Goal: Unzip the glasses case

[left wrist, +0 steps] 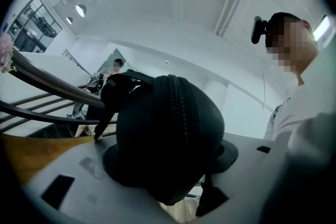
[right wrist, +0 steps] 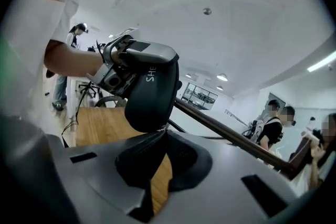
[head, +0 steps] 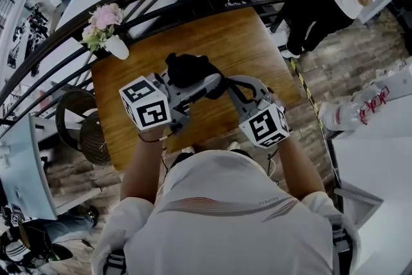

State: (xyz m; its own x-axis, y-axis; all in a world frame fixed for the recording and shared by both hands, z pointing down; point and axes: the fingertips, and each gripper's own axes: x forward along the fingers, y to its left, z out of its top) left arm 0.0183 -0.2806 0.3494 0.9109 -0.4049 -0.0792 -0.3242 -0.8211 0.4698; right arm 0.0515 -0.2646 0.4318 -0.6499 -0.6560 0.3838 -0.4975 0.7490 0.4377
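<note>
**Black case held up between two tools above a wooden desk**

Head view: the glasses case point(head: 188, 69), a rounded black shell, sits above the wood-grain desk point(head: 251, 42). The left tool point(head: 196, 84) and the right tool point(head: 225, 88) meet at it. A white vase point(head: 117, 47) of pink flowers stands at the desk's far left corner.

Left gripper view: the left tool point(left wrist: 169, 162) has its jaws spread wide. Its round dark pads press on both sides of the case's matte, domed end. A ribbed zip track point(left wrist: 177, 107) runs over the dome.

Right gripper view: the right tool point(right wrist: 163, 132) is closed. Its ribbed pads pinch the small zipper pull point(right wrist: 163, 127) at the lower tip of the smooth, oblong case. A dark round handrail point(right wrist: 226, 134) crosses behind.
</note>
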